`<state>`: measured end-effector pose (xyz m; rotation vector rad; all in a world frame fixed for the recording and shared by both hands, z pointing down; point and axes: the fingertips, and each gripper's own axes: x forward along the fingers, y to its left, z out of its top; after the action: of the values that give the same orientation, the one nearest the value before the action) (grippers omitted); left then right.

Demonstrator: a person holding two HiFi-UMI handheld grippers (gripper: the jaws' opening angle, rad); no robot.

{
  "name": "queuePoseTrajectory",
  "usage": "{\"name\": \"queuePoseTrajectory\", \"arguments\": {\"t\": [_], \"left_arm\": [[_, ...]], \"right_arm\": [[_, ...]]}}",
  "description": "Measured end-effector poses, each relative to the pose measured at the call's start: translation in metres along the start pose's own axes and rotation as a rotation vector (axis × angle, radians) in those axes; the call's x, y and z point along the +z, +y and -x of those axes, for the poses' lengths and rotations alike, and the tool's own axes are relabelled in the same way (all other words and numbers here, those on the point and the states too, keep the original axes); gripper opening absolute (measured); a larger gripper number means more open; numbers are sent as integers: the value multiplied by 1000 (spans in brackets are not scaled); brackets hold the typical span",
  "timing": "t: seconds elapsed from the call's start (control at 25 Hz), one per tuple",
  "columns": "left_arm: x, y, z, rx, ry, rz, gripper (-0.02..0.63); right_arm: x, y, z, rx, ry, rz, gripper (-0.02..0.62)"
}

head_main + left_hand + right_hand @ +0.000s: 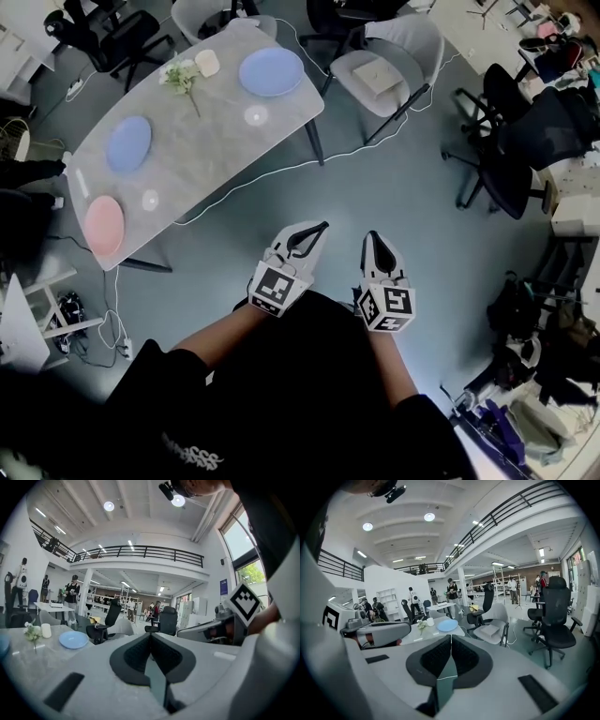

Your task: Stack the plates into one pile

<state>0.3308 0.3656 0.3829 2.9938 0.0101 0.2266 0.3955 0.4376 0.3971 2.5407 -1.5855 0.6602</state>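
Three plates lie apart on the grey table: a large blue plate at the far end, a smaller blue plate in the middle, a pink plate at the near end. My left gripper and right gripper are both shut and empty, held side by side over the floor, well short of the table. The large blue plate shows in the left gripper view and in the right gripper view.
White flowers and a white cup stand near the large blue plate. A grey chair sits right of the table, black office chairs further right. A white cable runs over the floor under the table.
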Motion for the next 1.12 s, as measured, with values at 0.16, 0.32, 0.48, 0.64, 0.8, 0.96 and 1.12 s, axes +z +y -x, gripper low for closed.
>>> {"name": "queuePoseTrajectory", "arguments": {"t": [0.16, 0.32, 0.48, 0.64, 0.8, 0.96, 1.12], "left_arm": [[8, 48, -6, 24, -7, 4, 17], [11, 82, -9, 59, -19, 23, 17], [4, 112, -12, 102, -24, 65, 17], [-3, 137, -21, 144, -16, 80, 17], [-3, 171, -31, 192, -11, 78, 17], [3, 220, -49, 264, -25, 77, 17], [11, 286, -63, 402, -21, 113, 17]], "right_arm": [[17, 7, -34, 0, -6, 5, 14], [28, -3, -52, -21, -11, 10, 14], [35, -3, -80, -16, -9, 25, 14], [41, 3, -110, 35, -1, 52, 14], [59, -3, -153, 68, -3, 63, 14], [77, -7, -210, 121, -9, 66, 14], [85, 0, -284, 238, 43, 68, 14]]}}
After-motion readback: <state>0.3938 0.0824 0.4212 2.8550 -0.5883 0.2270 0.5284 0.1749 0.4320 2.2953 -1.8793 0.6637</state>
